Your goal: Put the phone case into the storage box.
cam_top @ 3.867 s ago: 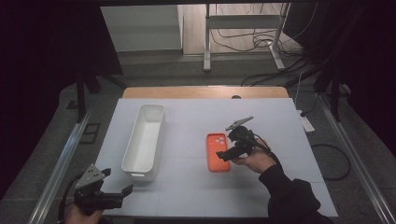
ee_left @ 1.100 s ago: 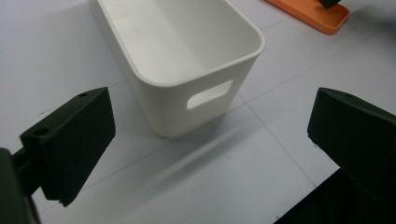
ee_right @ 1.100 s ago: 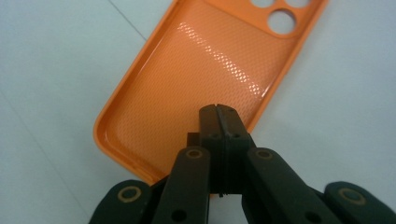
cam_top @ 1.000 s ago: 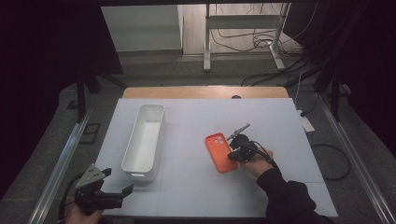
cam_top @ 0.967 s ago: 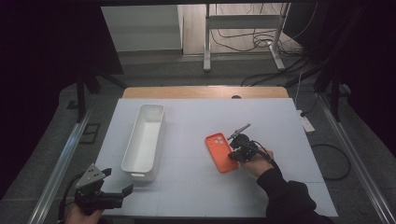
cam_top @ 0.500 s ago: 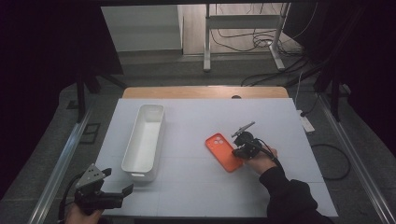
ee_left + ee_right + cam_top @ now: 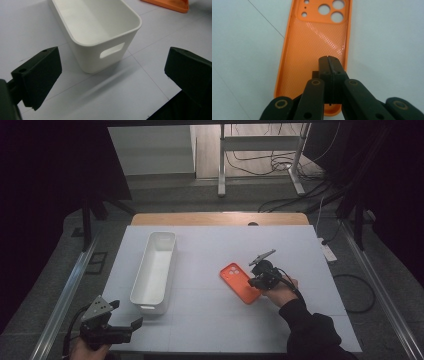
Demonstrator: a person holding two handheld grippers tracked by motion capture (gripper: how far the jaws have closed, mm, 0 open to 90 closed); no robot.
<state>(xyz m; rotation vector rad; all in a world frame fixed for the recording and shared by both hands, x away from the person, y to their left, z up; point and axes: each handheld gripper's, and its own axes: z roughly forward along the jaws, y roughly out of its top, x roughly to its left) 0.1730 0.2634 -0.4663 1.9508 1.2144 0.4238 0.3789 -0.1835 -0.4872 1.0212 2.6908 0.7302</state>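
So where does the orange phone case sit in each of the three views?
High view: the orange phone case lies right of centre on the table, at the right gripper.
Left gripper view: one orange edge at the top right.
Right gripper view: it runs up the middle, camera holes at the top.
Shared landmark: the white bin in the high and left gripper views.

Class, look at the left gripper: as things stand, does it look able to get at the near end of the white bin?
Probably yes. The left gripper is open, and the white bin stands just ahead of its jaws on bare table, with nothing between them. The orange phone case lies well off to the side.
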